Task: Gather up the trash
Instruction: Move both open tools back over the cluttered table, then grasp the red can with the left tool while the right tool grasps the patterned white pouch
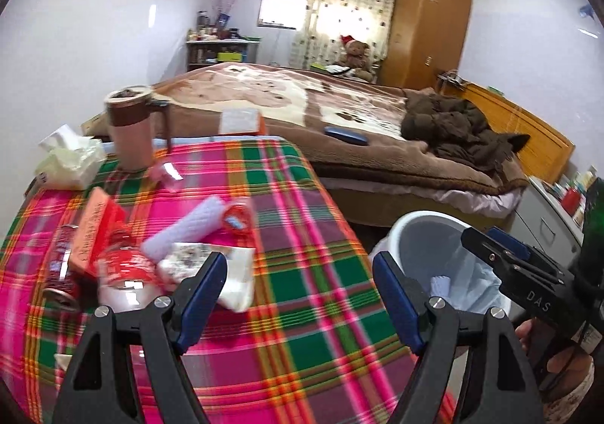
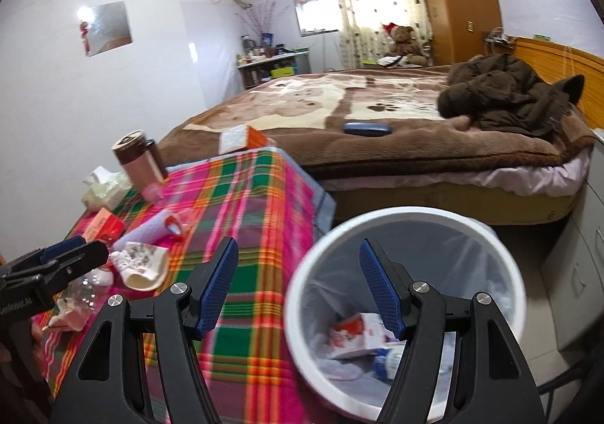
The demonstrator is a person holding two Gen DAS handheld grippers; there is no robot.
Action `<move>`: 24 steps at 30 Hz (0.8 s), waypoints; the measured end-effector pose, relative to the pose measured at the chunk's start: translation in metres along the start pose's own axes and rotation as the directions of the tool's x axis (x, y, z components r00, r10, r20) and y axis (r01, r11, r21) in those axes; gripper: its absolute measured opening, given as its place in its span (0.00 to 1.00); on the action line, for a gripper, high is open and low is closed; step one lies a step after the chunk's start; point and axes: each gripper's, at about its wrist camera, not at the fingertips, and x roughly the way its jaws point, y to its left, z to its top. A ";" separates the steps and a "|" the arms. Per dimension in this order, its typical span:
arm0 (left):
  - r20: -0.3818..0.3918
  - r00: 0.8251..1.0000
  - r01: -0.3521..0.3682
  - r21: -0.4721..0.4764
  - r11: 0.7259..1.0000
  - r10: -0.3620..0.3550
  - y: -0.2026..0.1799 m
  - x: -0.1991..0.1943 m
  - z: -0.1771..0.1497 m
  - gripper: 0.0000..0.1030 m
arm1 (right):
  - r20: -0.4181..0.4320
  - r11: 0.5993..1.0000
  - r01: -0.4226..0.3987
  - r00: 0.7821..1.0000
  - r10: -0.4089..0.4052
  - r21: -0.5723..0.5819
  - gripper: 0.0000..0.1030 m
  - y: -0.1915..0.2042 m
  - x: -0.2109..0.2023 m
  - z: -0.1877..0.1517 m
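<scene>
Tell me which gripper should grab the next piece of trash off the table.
Left. The left gripper is open over the plaid table, right beside the trash pile. The right gripper is open too, but over the bin, away from the pile.
</scene>
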 end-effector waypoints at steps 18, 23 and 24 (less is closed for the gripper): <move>0.001 0.979 -0.203 -0.149 0.968 0.205 0.116 -0.030 -0.008 0.83 | -0.127 0.956 -0.216 0.973 0.194 -0.199 0.66 0.092 0.031 -0.015; -0.021 0.971 -0.237 -0.160 0.958 0.237 0.143 -0.029 -0.010 0.87 | -0.175 0.926 -0.279 0.955 0.240 -0.254 0.66 0.118 0.039 -0.019; -0.029 0.972 -0.236 -0.162 0.958 0.234 0.149 -0.028 -0.011 0.87 | -0.181 0.923 -0.282 0.954 0.240 -0.261 0.66 0.121 0.040 -0.020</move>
